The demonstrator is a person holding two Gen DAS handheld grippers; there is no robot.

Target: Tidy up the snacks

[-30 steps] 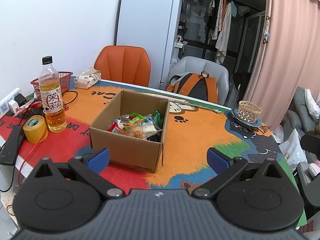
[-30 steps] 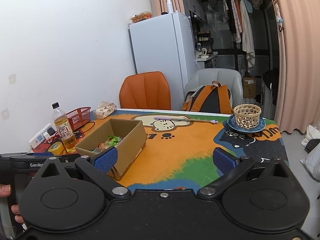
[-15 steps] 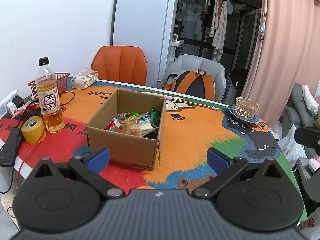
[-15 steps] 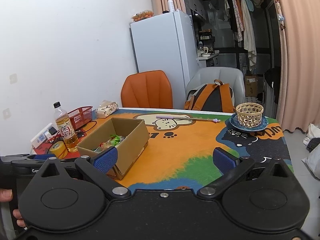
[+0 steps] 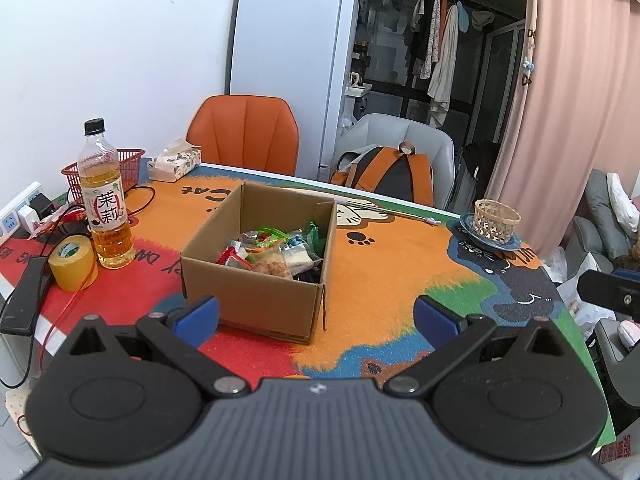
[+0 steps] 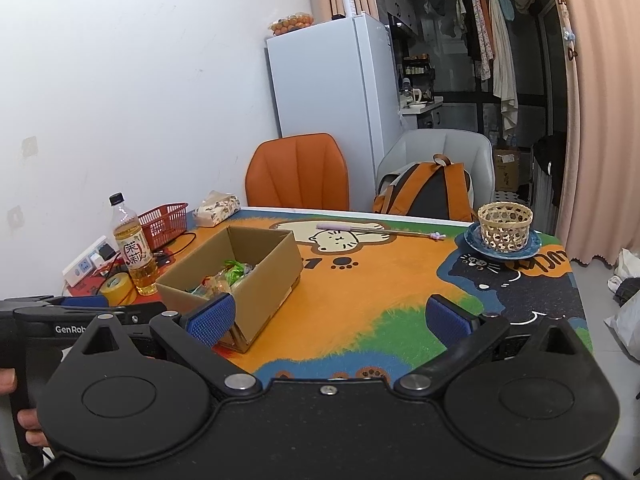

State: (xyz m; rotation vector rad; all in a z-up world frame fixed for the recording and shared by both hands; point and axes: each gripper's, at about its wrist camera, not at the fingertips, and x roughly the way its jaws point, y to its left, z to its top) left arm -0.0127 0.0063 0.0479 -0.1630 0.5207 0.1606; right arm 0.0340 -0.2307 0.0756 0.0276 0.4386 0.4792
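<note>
Snacks [image 5: 276, 250] sit piled in cardboard box [image 5: 256, 264] mid tabletop [image 5: 392, 276], so box corrals them. Left tool [image 5: 316, 312] & right tool [image 6: 328, 316] both spread wide, empty, hovering near box; wicker basket [image 6: 505, 226] well apart.

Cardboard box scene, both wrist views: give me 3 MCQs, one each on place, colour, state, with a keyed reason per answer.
1. Where does the small woven bamboo basket stand?
A. on the blue plate
B. inside the brown cardboard box
C. on the orange chair

2. What colour is the cap of the clear tea bottle?
A. red
B. black
C. white

3. How are the left gripper and right gripper?
A. both open and empty
B. left shut on a snack
C. right shut on the bottle

Answers: 1 A, the basket sits on the plate; 2 B, a black cap shows; 3 A, fingers spread, nothing between.
</note>
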